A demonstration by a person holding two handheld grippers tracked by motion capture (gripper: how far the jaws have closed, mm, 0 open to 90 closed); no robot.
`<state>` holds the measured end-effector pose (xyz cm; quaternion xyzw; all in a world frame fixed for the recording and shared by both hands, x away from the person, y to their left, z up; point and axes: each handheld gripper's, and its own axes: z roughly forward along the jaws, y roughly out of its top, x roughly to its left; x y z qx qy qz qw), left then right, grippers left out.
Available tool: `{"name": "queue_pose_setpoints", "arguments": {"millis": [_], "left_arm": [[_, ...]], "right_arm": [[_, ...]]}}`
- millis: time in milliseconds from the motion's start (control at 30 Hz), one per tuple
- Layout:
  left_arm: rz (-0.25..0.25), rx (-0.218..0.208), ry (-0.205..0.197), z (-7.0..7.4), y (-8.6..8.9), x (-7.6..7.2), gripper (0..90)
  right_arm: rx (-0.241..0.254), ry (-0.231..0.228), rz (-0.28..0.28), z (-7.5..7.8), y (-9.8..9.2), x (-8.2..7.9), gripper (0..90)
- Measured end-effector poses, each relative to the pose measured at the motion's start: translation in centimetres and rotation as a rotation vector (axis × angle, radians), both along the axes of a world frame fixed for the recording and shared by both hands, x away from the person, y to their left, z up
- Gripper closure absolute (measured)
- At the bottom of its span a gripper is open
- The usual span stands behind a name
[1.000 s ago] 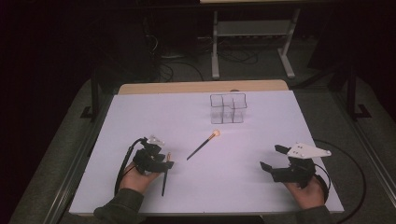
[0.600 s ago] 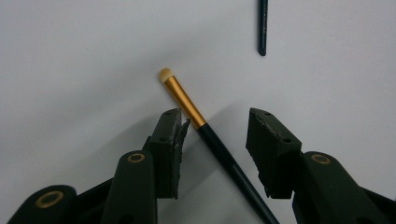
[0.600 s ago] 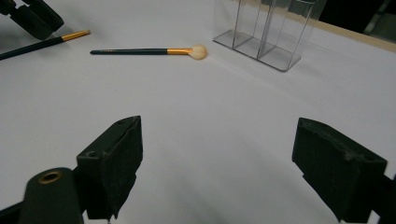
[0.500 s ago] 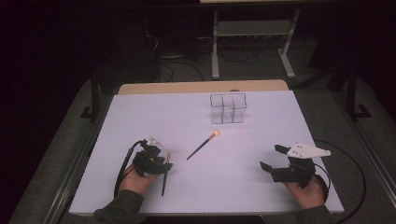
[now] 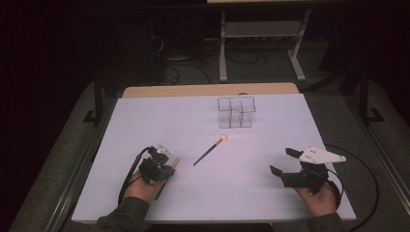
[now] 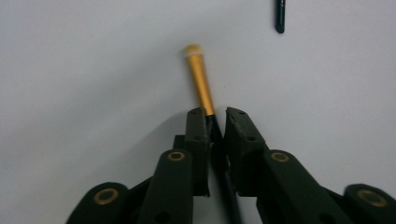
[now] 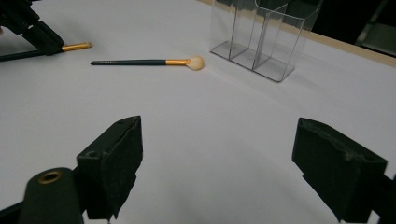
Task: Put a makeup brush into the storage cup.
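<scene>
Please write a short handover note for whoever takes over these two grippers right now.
Left gripper: shut on the gold-ferrule brush, gripping its dark handle just behind the ferrule, low over the white table.
Right gripper: open, holding nothing, near the table's right front.
Second brush: lies loose mid-table, bristle end toward the clear organizer.
Organizer: upright at the back; its compartments look empty.
Done: one brush grasped.
Left, probably: put the held brush into the organizer, then the loose brush.
</scene>
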<state>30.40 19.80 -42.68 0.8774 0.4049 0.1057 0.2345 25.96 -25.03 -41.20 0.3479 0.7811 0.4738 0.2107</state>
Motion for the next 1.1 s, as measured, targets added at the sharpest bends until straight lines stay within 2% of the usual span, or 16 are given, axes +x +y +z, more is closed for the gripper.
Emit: {"name": "queue_pose_setpoints", "arguments": {"millis": [167, 267, 333, 533, 633, 700, 867, 900, 1033, 1100], "left_arm": [[-0.029, 0.006, 0.022, 0.1, 0.0, 0.4, 83.3], [-0.078, 0.022, 0.055, 0.3, 0.1, 0.9, 83.4], [-0.100, 0.035, 0.063, 0.4, 0.0, 1.1, 83.4], [-0.102, 0.023, 0.076, 0.4, 0.2, 1.3, 83.5], [-0.094, 0.026, 0.061, 0.5, 0.4, 1.4, 83.5], [-0.087, 0.002, 0.075, 0.6, 0.7, 1.5, 83.5], [-0.099, -0.004, 0.074, 0.8, 0.8, 1.5, 83.5], [-0.100, -0.020, 0.082, 0.9, 0.9, 1.4, 83.5], [-0.118, -0.036, 0.072, 1.2, 1.1, 1.3, 83.5], [-0.105, -0.053, 0.068, 1.3, 1.0, 1.1, 83.5]], "right_arm": [[0.000, 0.005, 0.002, 0.1, 0.3, 0.0, 15.4], [-0.006, -0.002, 0.008, 0.1, 0.4, 0.1, 15.5], [-0.008, 0.011, 0.013, 0.0, 0.5, 0.0, 17.2], [-0.005, 0.016, 0.011, -0.1, 0.3, 0.1, 17.5], [-0.005, 0.020, 0.014, -0.2, 0.3, 0.1, 17.5], [-0.008, 0.025, 0.017, -0.2, 0.4, 0.2, 17.5], [-0.016, 0.036, 0.021, -0.4, 0.6, 0.2, 17.5], [-0.022, 0.036, 0.028, -0.4, 0.7, 0.2, 17.5], [-0.024, 0.043, 0.037, -0.5, 0.8, 0.2, 17.5], [-0.029, 0.051, 0.043, -0.6, 1.0, 0.3, 17.5]]}}
